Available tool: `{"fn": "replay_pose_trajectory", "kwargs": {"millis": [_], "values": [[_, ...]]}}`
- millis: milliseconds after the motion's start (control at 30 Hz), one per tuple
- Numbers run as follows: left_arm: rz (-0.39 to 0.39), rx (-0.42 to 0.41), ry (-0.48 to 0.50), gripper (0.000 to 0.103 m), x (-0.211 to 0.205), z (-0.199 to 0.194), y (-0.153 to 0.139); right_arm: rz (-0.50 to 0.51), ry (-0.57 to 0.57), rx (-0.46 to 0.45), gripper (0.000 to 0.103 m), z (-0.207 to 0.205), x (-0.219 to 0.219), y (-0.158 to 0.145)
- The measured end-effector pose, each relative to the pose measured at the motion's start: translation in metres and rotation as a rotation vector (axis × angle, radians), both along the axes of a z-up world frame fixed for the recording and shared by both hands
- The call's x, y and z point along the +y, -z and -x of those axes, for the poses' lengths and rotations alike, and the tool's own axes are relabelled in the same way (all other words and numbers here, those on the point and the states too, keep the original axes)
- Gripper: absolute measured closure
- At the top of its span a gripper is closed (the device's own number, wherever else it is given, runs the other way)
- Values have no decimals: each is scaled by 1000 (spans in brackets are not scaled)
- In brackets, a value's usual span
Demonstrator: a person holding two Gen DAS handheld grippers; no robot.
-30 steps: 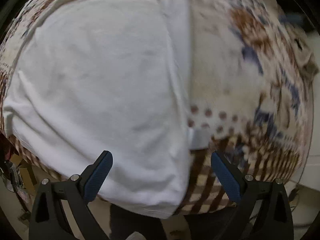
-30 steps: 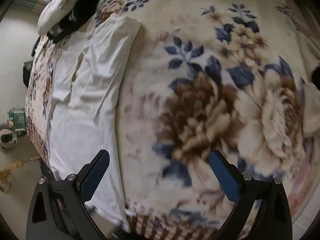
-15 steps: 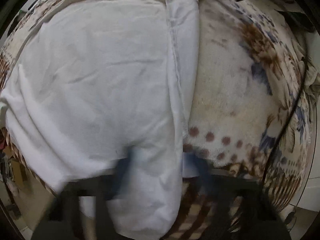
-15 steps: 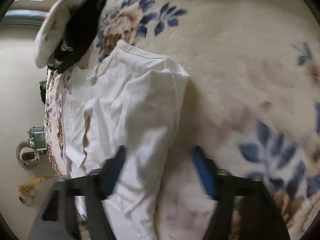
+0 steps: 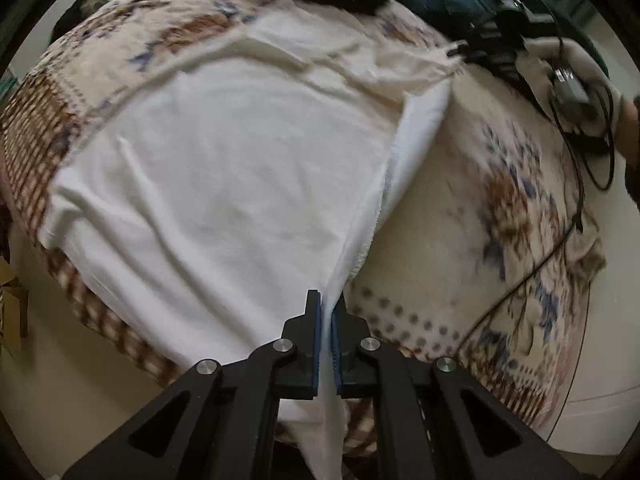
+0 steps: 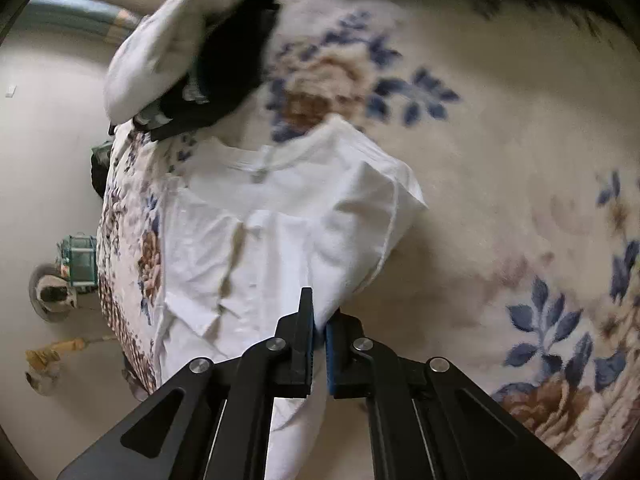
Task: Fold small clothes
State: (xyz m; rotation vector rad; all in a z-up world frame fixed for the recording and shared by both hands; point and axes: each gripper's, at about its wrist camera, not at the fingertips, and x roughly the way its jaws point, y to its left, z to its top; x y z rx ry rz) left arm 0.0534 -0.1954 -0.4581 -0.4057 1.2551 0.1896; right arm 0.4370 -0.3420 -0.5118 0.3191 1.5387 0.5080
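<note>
We see one white shirt [image 5: 224, 184] – soft and wrinkly – lying flat on a fuzzy flower blanket [image 5: 460, 216]. Our left gripper [image 5: 326, 312] pinches the shirt's hem edge, with the cloth spread out ahead of it. Our right gripper [image 6: 319, 320] pinches the sleeve side – the round collar [image 6: 256, 160] lies farther ahead. One dark clothes pile [image 6: 224, 76] sits beyond it.

- My left gripper [image 5: 326, 310]: black linkage arms, silver screws, blue pads.
- My right gripper [image 6: 319, 322]: identical build.
- My right hand [image 5: 576, 80]: white glove, black cable trailing.
</note>
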Motion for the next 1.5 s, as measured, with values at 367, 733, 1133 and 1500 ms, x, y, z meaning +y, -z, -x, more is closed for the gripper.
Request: {"fn": "replay_pose_trajectory", "kwargs": {"millis": [367, 733, 1133, 1500], "values": [[1, -37, -203, 100, 165, -20, -3, 74, -114, -105, 99, -8, 170, -46], [64, 88, -204, 99, 283, -32, 61, 236, -175, -104, 99, -11, 322, 11], [313, 41, -415, 52, 348, 12, 60, 179, -219, -4, 71, 1, 343, 20], [551, 13, -722, 44, 265, 34, 36, 208, -291, -30, 52, 95, 238, -30]]}}
